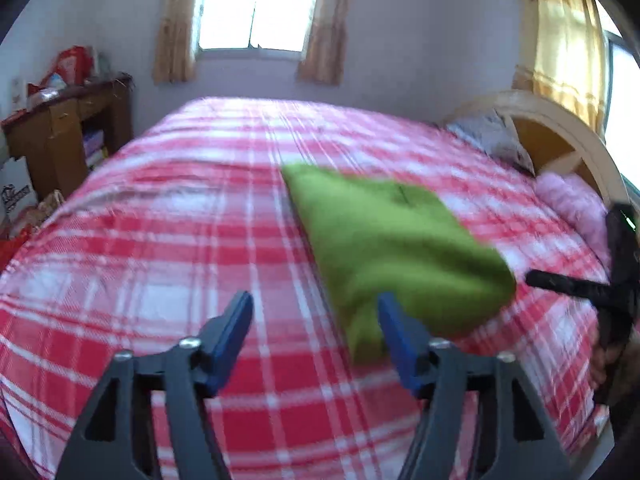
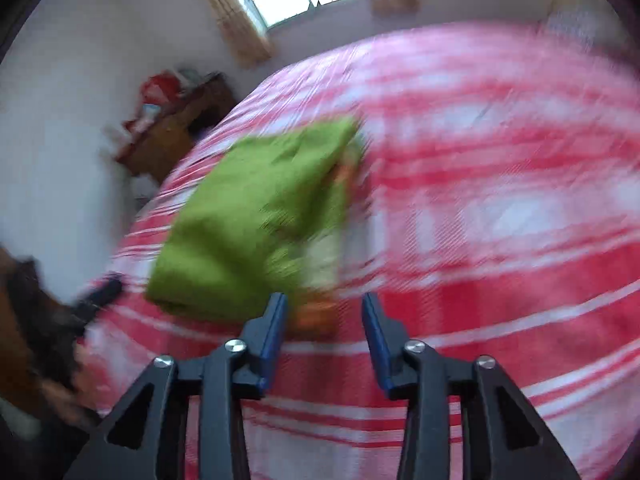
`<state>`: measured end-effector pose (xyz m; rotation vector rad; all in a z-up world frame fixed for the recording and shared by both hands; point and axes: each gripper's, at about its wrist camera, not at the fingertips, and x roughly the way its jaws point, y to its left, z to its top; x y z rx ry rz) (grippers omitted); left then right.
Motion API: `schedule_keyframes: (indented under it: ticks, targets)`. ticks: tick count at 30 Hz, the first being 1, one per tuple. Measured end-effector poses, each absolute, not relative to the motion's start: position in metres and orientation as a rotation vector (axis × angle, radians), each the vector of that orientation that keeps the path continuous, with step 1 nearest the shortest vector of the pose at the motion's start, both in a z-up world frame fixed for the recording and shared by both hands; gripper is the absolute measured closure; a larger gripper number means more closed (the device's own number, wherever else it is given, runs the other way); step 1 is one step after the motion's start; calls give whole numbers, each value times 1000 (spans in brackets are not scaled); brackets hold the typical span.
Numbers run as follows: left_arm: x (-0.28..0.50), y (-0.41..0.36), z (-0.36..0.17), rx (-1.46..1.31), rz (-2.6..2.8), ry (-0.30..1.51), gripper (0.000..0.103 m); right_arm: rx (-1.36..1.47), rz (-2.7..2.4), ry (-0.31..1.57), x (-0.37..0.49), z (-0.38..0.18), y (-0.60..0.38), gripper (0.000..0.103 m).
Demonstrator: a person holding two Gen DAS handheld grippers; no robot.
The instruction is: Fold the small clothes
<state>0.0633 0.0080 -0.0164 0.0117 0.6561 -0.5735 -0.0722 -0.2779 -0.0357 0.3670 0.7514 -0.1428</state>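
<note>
The left gripper [image 1: 316, 312], a black two-finger tong with blue pads, stands with its jaws wide apart. Only the red-and-white plaid bedspread [image 1: 180, 240] shows between the pads, so it holds nothing. Its right pad overlaps the near corner of the folded green fleece garment [image 1: 392, 248] in the picture; whether pad and cloth touch cannot be told through the blur.

The right gripper [image 2: 325, 320], of the same black-and-blue build, has its jaws parted to a moderate gap. The pads do not press on anything. An orange and pale edge of the garment's underside lies just ahead of the gap, beside the left pad, and whether it reaches in between the pads is too smeared to judge.

The green garment [image 2: 256, 224] lies as a thick folded bundle on the bedspread [image 2: 500, 200], roughly in the middle of the bed, between the two tools. In the left wrist view the right tool's black finger [image 1: 560, 282] points at the bundle's right side, close to it, with part of a hand behind it at the frame's edge.

Farther out, a curved cream wooden headboard [image 1: 560, 128] rises at the bed's right end with a pink fluffy pillow [image 1: 572, 200] and a grey pillow [image 1: 488, 136] against it. A brown wooden dresser [image 1: 60, 140] piled with red bags stands left of the bed. A bright curtained window [image 1: 256, 4] sits in the far wall.
</note>
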Motion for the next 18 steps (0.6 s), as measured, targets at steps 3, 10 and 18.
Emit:
schedule_keyframes:
  ticks: [3, 10, 18]
  targets:
    - [83, -15, -14, 24, -518, 639, 33, 237, -187, 627, -75, -8, -259, 62]
    - [93, -70, -51, 108, -389, 719, 33, 81, -104, 690, -3, -19, -220, 94]
    - [81, -85, -66, 190, -359, 718, 29, 182, -137, 761, 42, -63, -258, 103]
